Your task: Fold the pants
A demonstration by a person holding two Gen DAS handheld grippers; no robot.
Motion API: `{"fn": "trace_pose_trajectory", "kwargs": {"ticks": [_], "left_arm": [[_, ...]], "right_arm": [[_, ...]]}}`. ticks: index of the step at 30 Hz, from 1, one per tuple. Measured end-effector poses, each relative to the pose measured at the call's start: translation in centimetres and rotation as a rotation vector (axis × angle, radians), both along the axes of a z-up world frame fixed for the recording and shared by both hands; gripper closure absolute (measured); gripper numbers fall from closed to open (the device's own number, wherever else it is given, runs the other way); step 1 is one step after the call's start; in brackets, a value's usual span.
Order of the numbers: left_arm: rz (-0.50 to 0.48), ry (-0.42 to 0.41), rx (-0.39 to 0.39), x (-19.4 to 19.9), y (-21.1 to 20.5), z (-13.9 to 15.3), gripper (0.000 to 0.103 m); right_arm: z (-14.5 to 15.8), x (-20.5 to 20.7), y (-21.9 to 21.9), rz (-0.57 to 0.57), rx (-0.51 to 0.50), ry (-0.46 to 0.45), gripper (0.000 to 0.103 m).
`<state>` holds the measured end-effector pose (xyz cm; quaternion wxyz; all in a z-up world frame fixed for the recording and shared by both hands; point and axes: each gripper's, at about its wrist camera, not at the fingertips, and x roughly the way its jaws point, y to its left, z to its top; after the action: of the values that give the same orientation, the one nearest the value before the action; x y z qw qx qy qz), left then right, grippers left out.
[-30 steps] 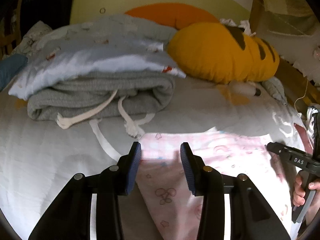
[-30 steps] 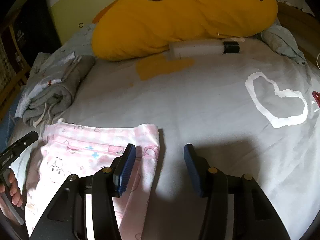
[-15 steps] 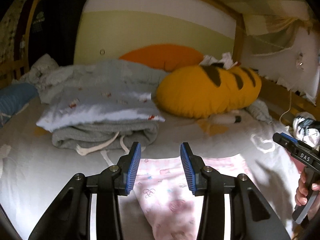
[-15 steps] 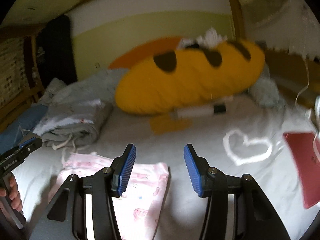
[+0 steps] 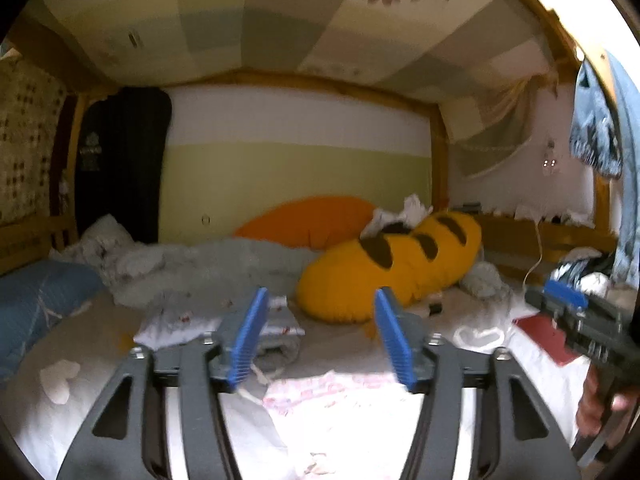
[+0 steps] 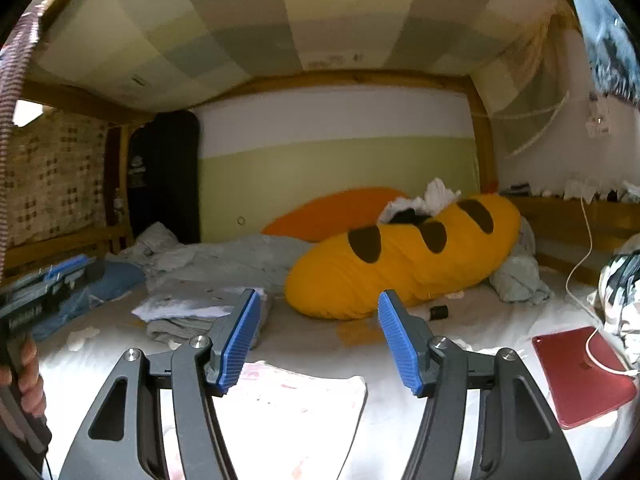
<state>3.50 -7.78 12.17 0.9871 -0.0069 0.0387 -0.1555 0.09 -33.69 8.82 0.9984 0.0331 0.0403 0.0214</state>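
Left to right across the bed:

- Far left: blue pillow at the bed's edge, crumpled pale bedding behind it.
- Left of centre: stack of folded clothes, grey garment under a lighter printed one; drawstring ends trail from it in the left wrist view.
- Centre, near edge: pink patterned pants lie folded and flat on the white sheet, below and in front of both tools. Nothing touches them.
- Left tongs: held level above the pants, jaws apart and opening, nothing between the blue pads.
- Right tongs: level, jaws apart and opening, empty. A hand grips its handle at the right edge of the left view.
- Centre right, behind: yellow bread-shaped cushion with dark stripes, orange cushion behind it.
- Right: white heart print on the sheet, then a red tablet with a white cable attached.
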Motion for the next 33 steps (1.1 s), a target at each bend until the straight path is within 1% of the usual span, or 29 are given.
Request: {"fn": "trace_pose_trajectory", "kwargs": {"ticks": [1,2,3,4,6,7,9,10,11,12,15,18,21,25,29,33], "left_arm": [[-0.001,-0.014,-0.005,-0.5,-0.1,0.5,0.040],[-0.002,-0.025,-0.002,-1.1,-0.2,0.8,0.038],[0.000,-0.034,0.009,-1.6,-0.3,1.2,0.029],[0.001,-0.048,0.016,-2.2,-0.5,1.4,0.013],[0.009,-0.094,0.028,-3.9,-0.5,1.6,0.000],[0.018,-0.114,0.037,-4.5,-0.5,1.6,0.000],[0.048,-0.141,0.085,-5.9,-0.8,1.3,0.000],[0.067,-0.150,0.110,-6.6,-0.9,1.2,0.000],[0.083,-0.153,0.128,-7.1,-1.0,0.9,0.000],[0.094,-0.153,0.134,-7.6,-0.8,0.6,0.000],[0.099,-0.131,0.117,-9.0,-0.1,-0.7,0.000],[0.121,-0.098,0.126,-10.0,0.4,-2.4,0.000],[0.141,-0.052,0.127,-10.3,1.3,-4.4,0.000],[0.131,0.014,0.083,-9.6,2.6,-6.5,0.000],[0.140,0.090,0.074,-8.2,3.6,-8.0,0.000],[0.131,0.128,0.070,-7.6,4.2,-9.1,0.000]], "right_arm": [[0.0,-1.0,0.2,0.000,0.001,-0.010,0.038],[0.0,-1.9,0.2,-0.002,0.006,-0.018,0.035],[0.0,-2.7,0.2,-0.003,0.015,-0.025,0.033],[-0.1,-3.4,0.2,-0.002,0.027,-0.030,0.030],[-0.4,-4.5,-0.1,0.003,0.044,-0.033,0.023],[-0.6,-5.1,-0.2,0.001,0.051,-0.039,0.016],[-1.0,-6.3,-0.5,-0.019,0.053,-0.052,0.014],[-1.2,-6.7,-0.6,-0.032,0.050,-0.053,0.011],[-1.4,-6.9,-0.6,-0.036,0.049,-0.051,0.000],[-1.6,-7.3,-0.7,-0.040,0.053,-0.054,0.001],[-2.5,-8.3,-0.9,-0.061,0.049,-0.056,0.001],[-3.5,-8.6,-0.9,-0.073,0.018,-0.028,0.001],[-4.7,-8.5,-1.1,-0.072,0.034,0.010,0.001],[-6.1,-7.9,-1.3,-0.051,0.070,0.070,0.001],[-6.9,-7.3,-0.9,-0.057,0.043,0.091,0.001],[-7.3,-6.7,-0.3,-0.068,0.005,0.104,0.001]]}}
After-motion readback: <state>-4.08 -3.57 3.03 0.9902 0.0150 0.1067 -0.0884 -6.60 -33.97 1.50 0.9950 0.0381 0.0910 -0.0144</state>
